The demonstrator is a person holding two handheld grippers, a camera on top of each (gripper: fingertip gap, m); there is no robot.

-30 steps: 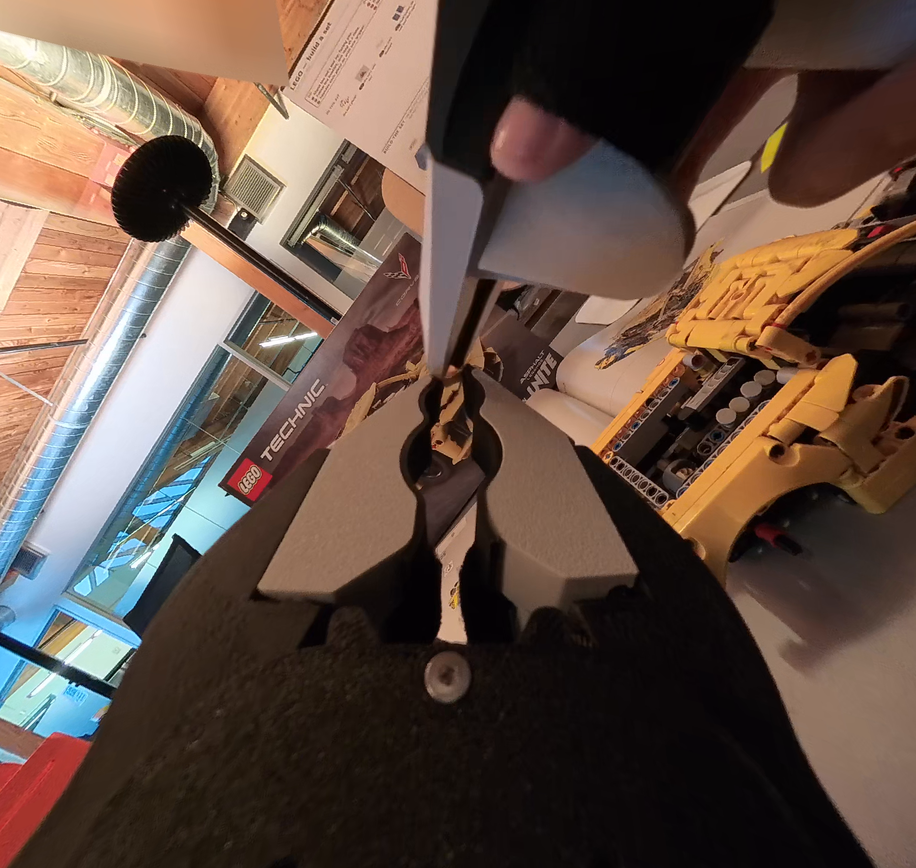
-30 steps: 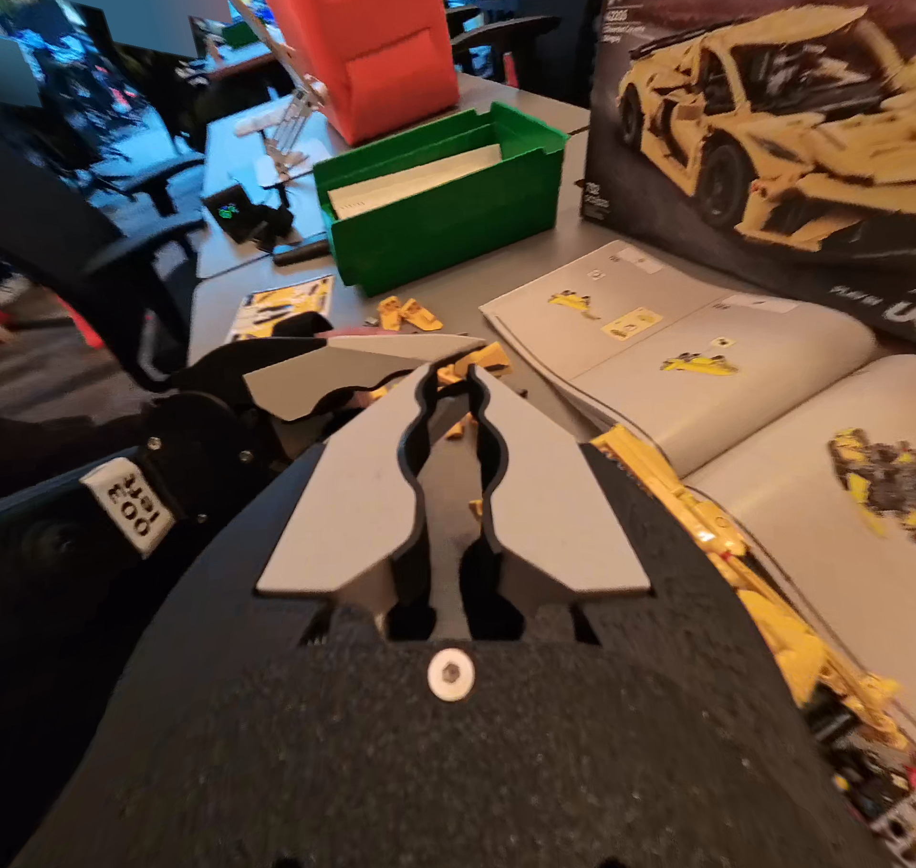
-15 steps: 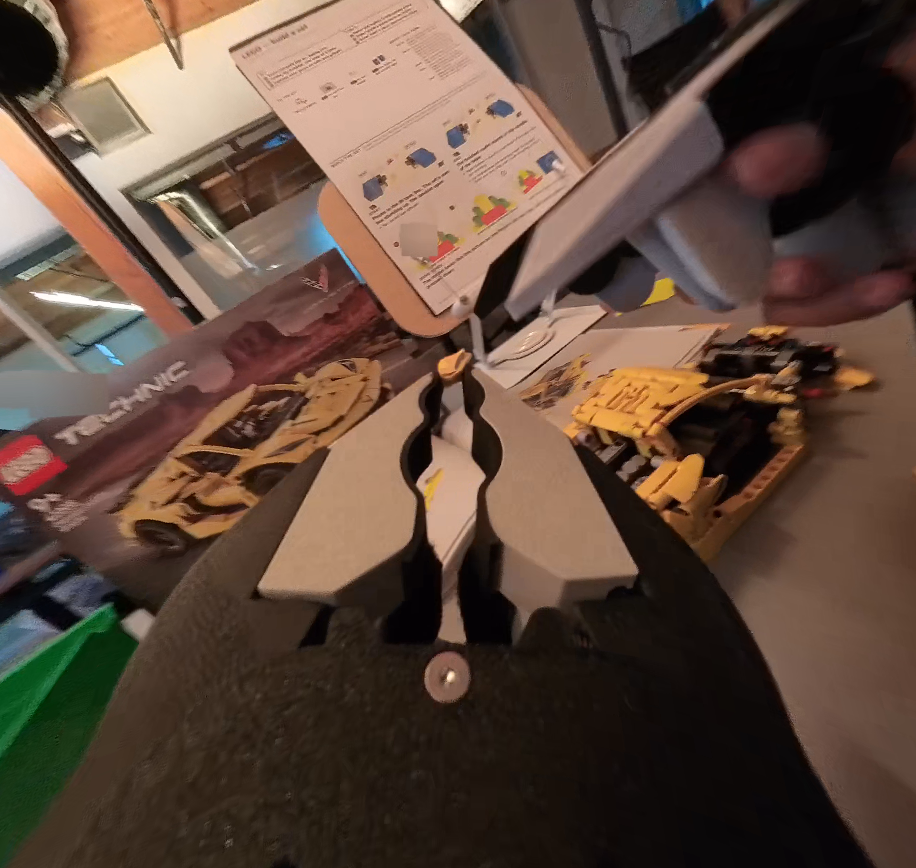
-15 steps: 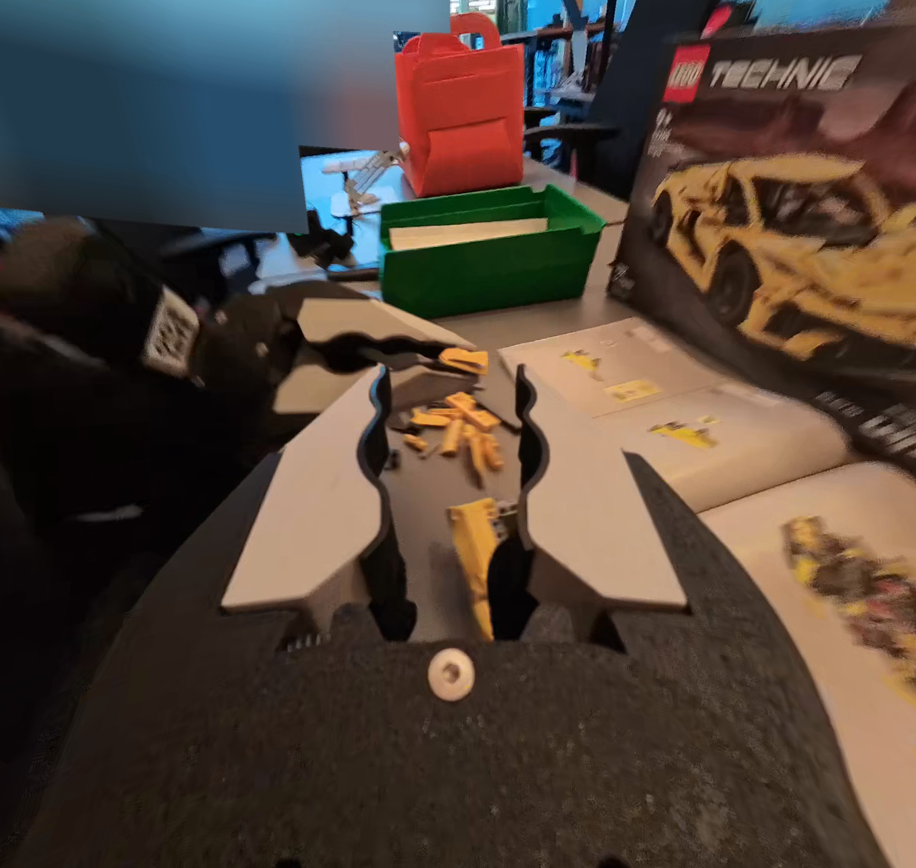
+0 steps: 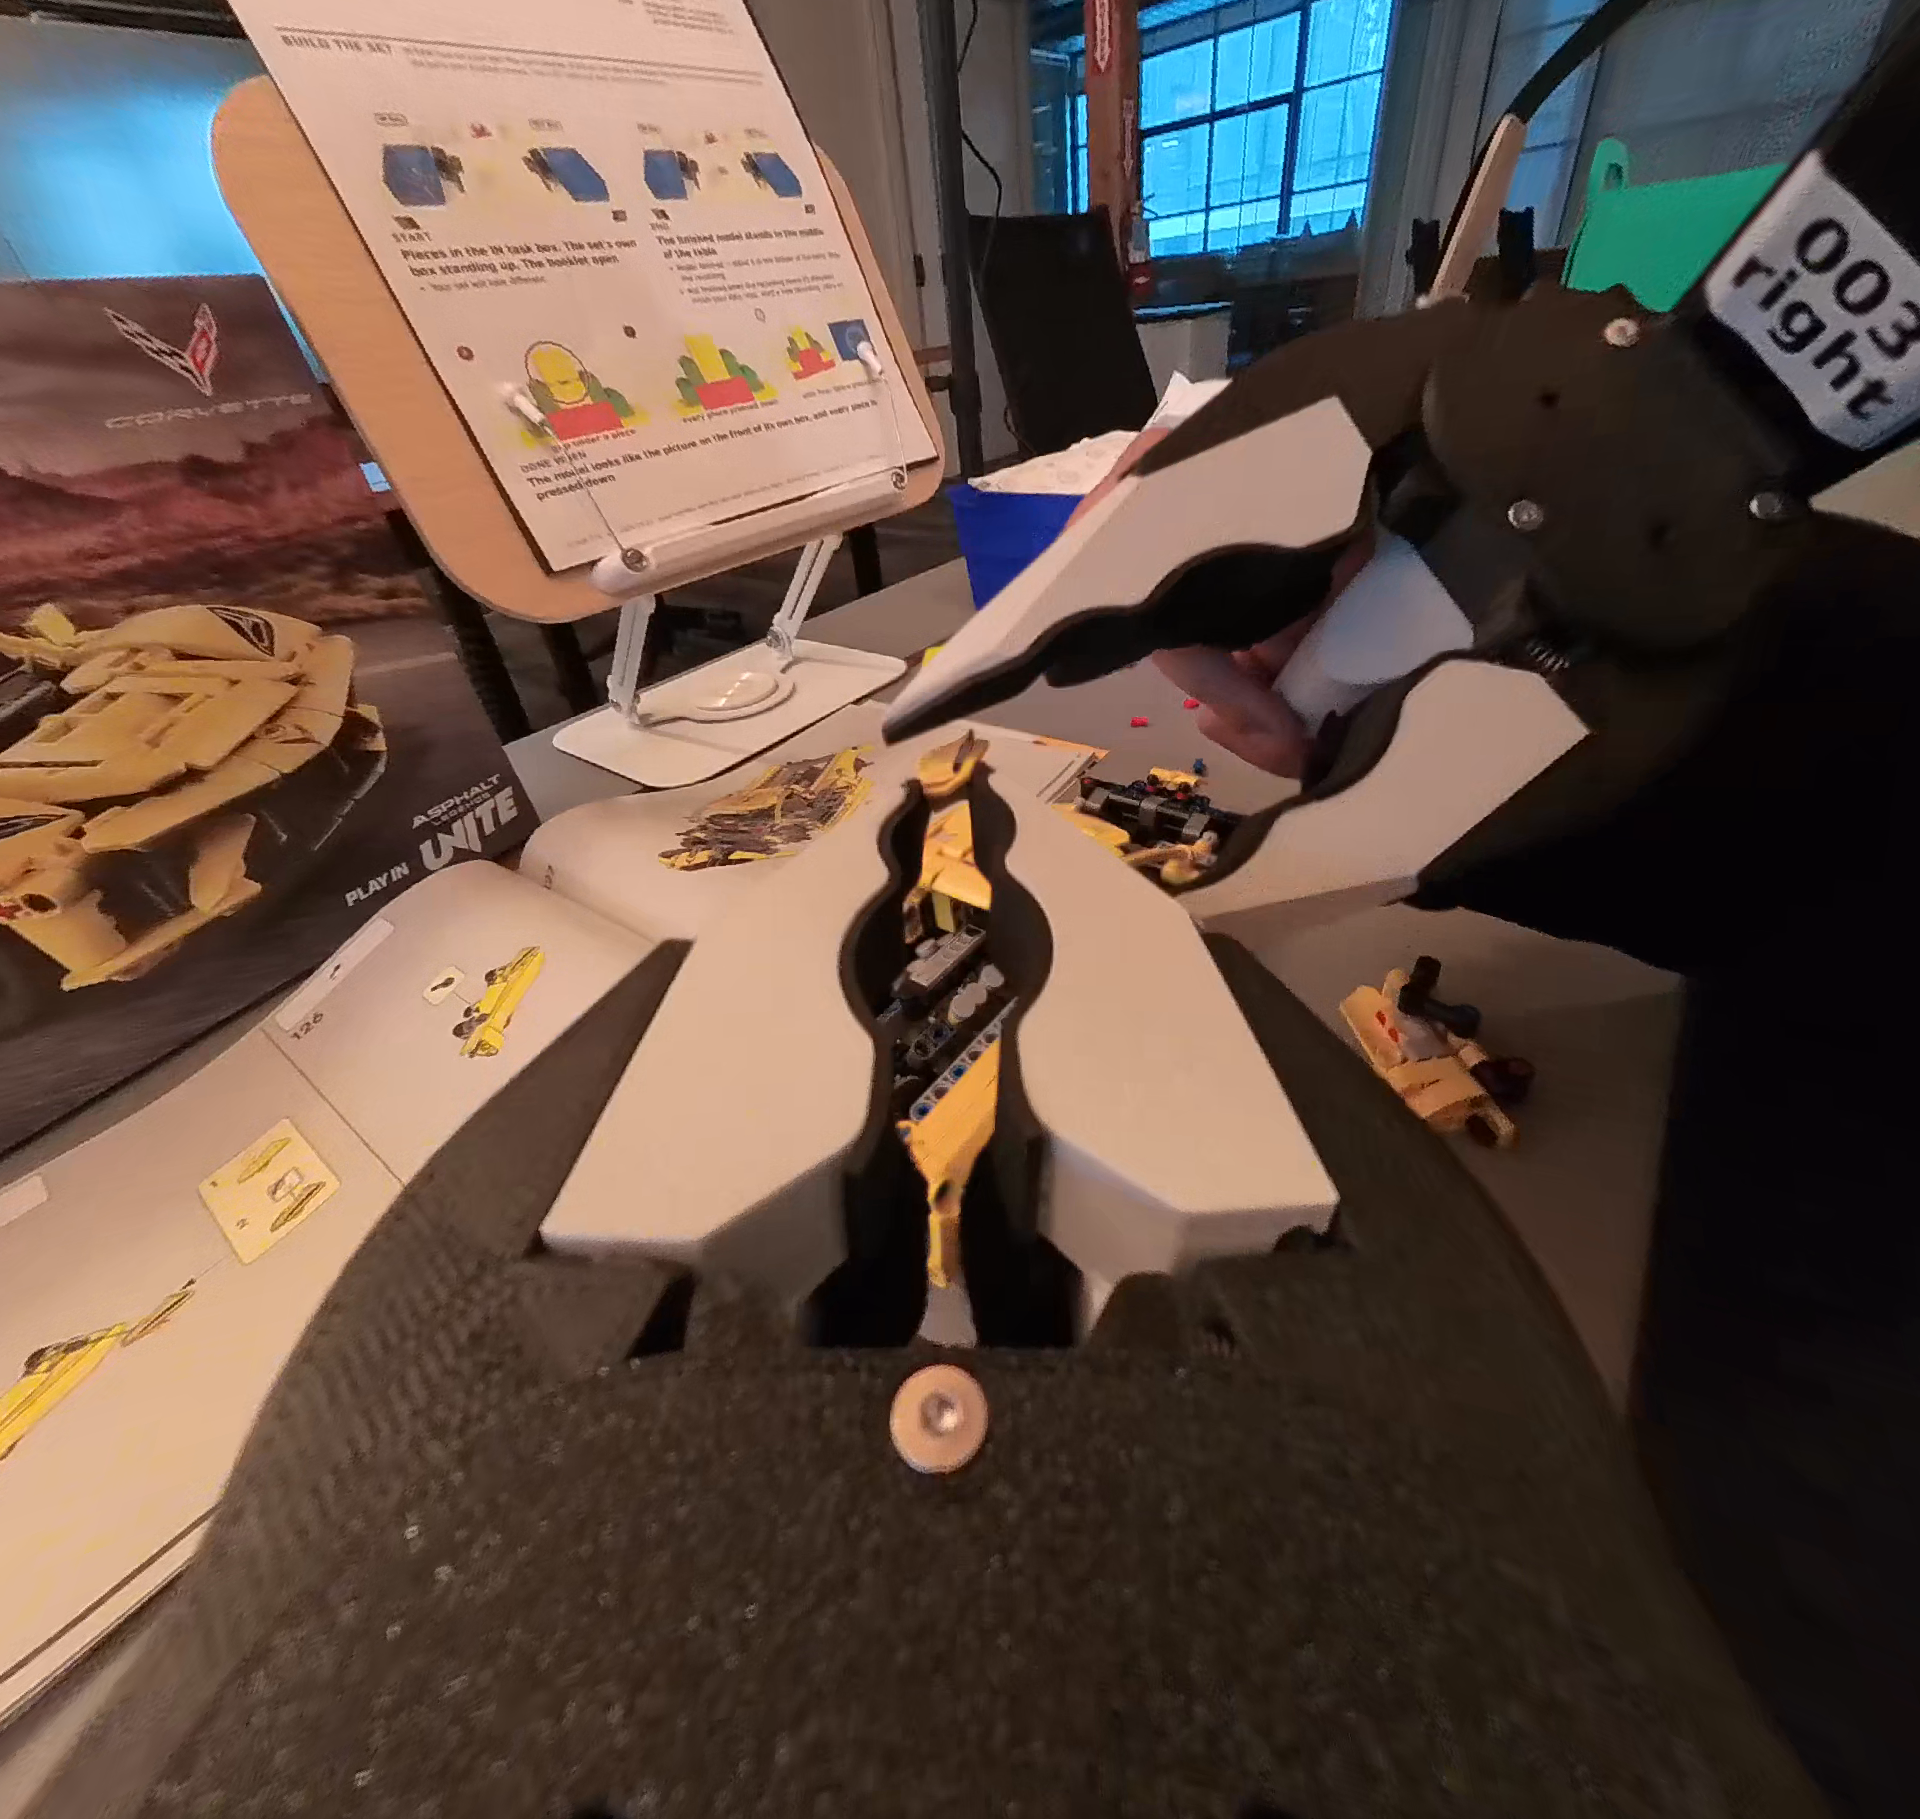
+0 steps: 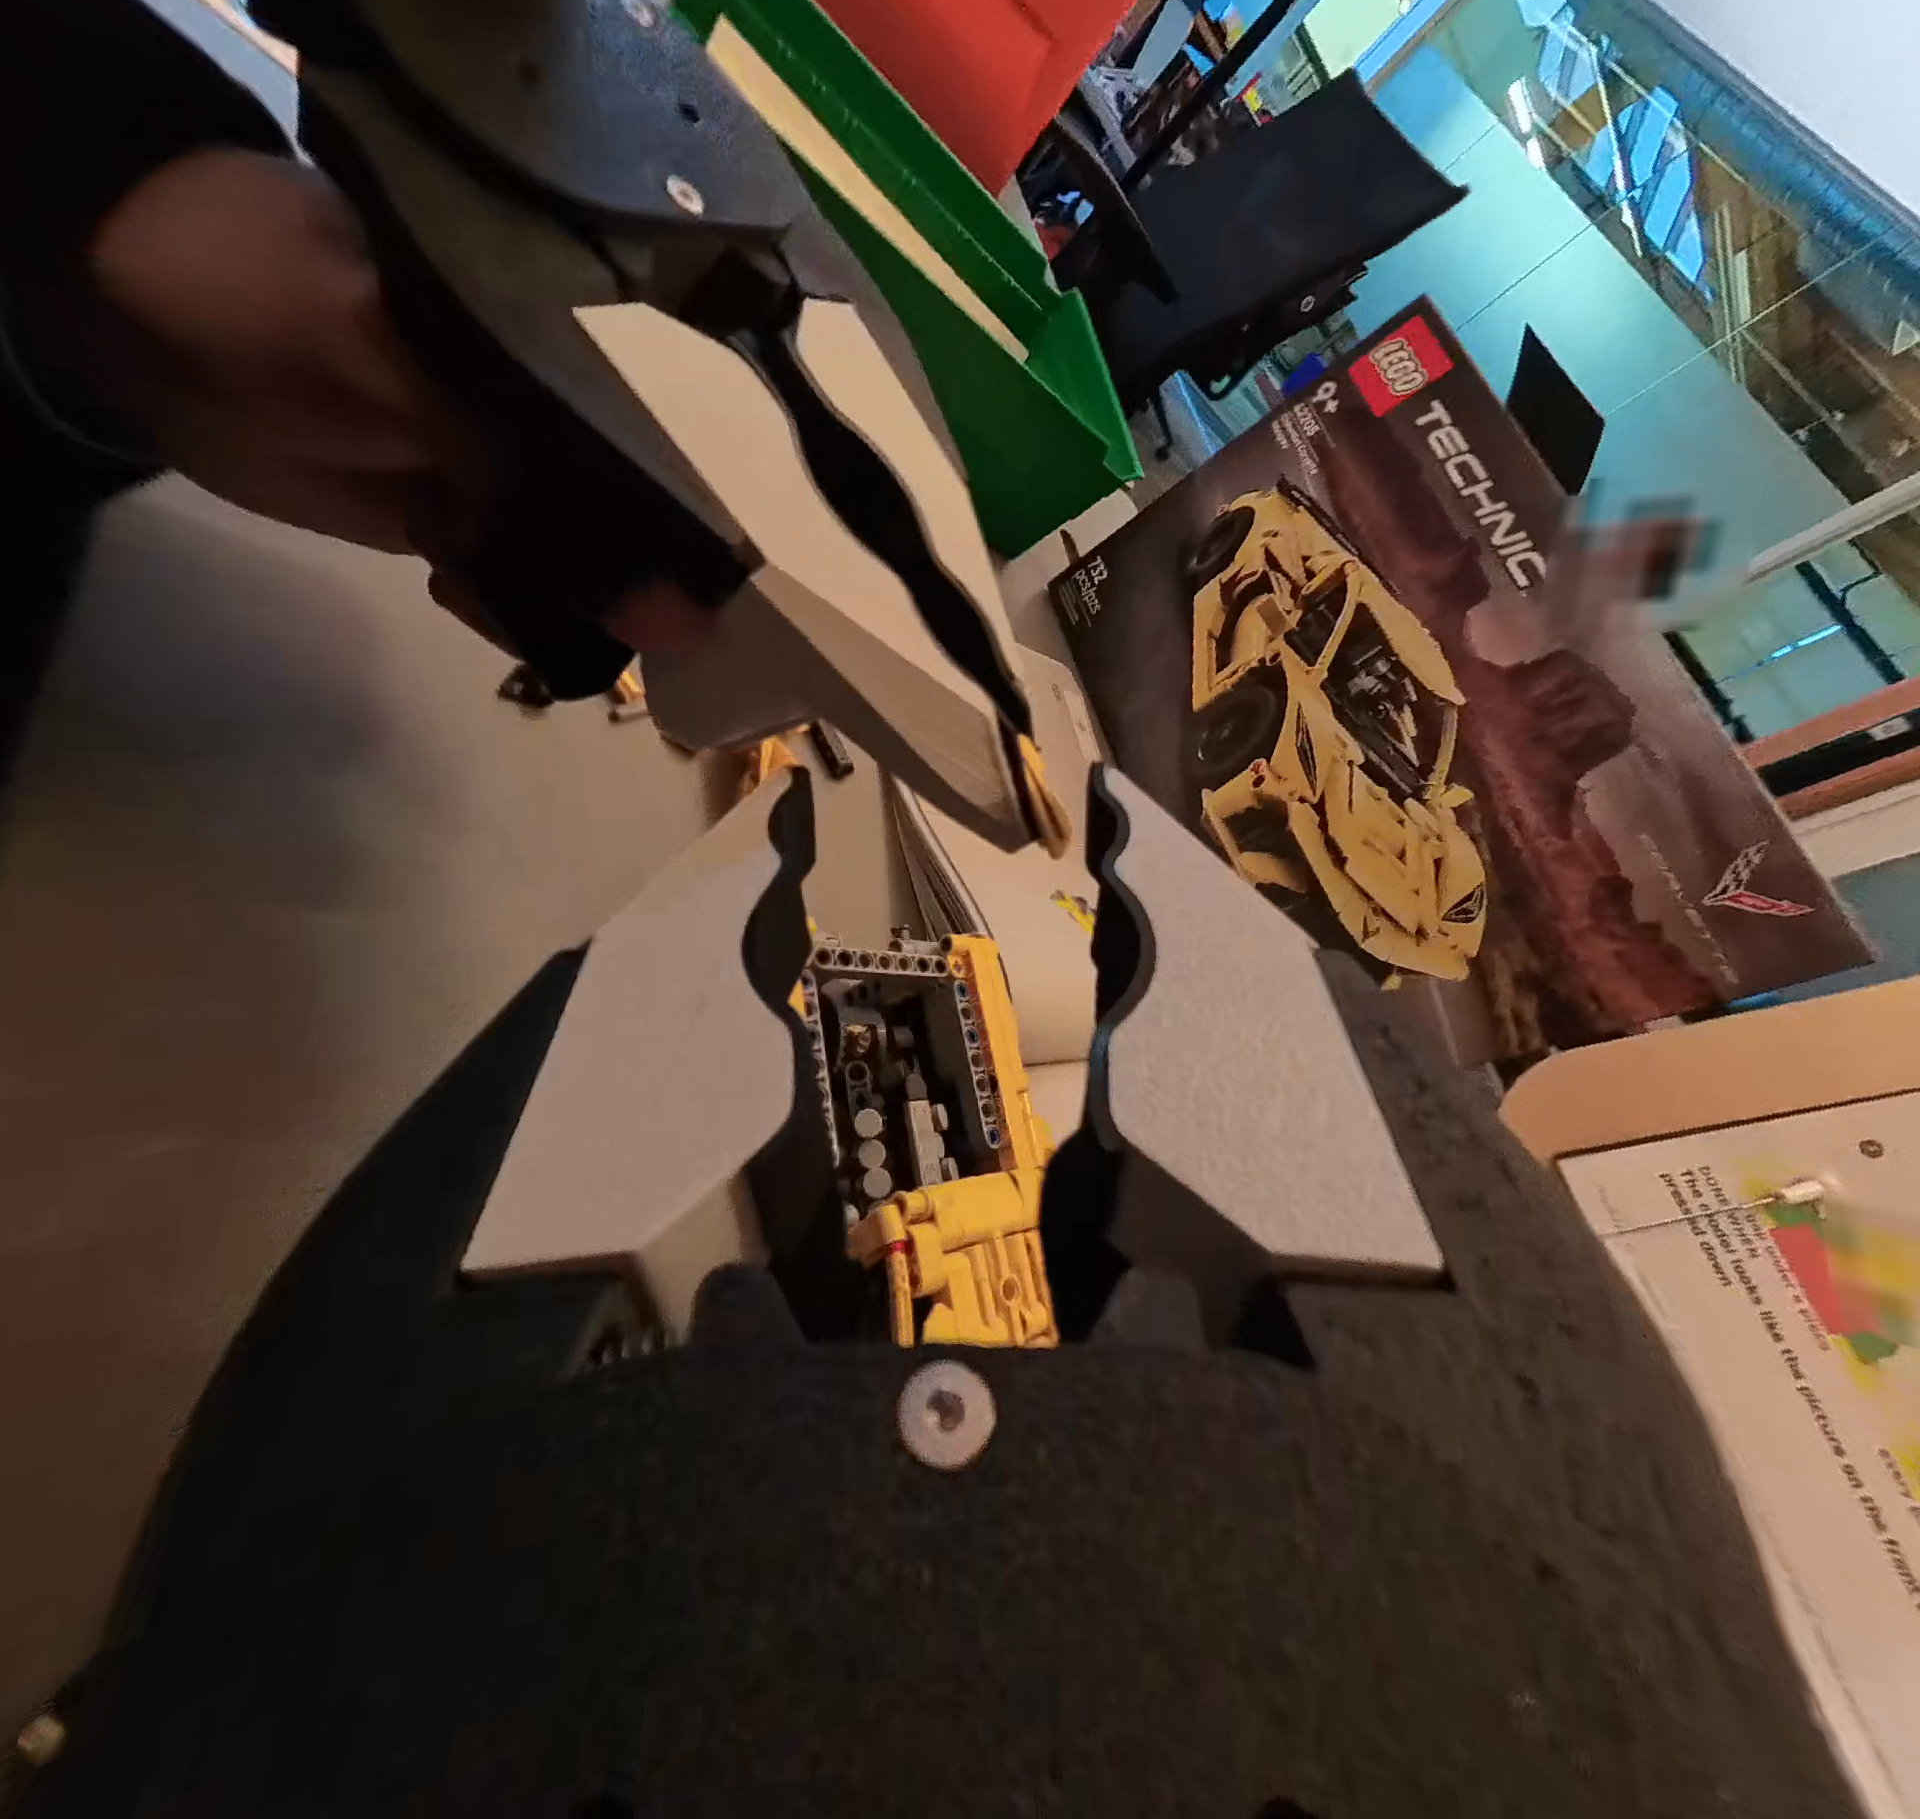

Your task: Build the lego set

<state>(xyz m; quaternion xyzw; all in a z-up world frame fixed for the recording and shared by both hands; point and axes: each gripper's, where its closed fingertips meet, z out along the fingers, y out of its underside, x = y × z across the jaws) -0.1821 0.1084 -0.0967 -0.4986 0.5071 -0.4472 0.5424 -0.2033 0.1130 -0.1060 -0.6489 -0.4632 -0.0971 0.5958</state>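
so the left gripper (image 5: pixel 951 782) has its jaws pinched together on a small yellow piece (image 5: pixel 954 763) right at the tips, just above centre of the left wrist view; the same piece (image 6: pixel 1039 793) pokes out of the tips near the middle of the right wrist view. it looks like a thin hard plastic bit, practically weightless, stiff and smooth, so i'd guess it can twist or pop out if squeezed off-centre; better held across its flat faces, with the end that plugs in left free. the right gripper (image 6: pixel 940 819) has its jaws spread wide with nothing in them, and the half-built car (image 6: pixel 925 1073) shows through the gap in the lower middle of that view: yellow shell panels around a grey and black frame with rows of pin holes. light but knobbly, and i'd bet the panels come off if you press on them, so hold it by the frame or the solid yellow block at the end. a separate little yellow and black chunk (image 5: pixel 1429 1052) sits on the grey table (image 5: pixel 1538 948) at the right of the left view. the open booklet (image 5: pixel 436 1021) is glossy paper at lower left, the cardboard box (image 5: pixel 156 730) stands at the left edge, a printed sheet on a wooden stand (image 5: pixel 582 315) is upper left, and a green bin (image 6: pixel 966 315) is at the top of the right view.
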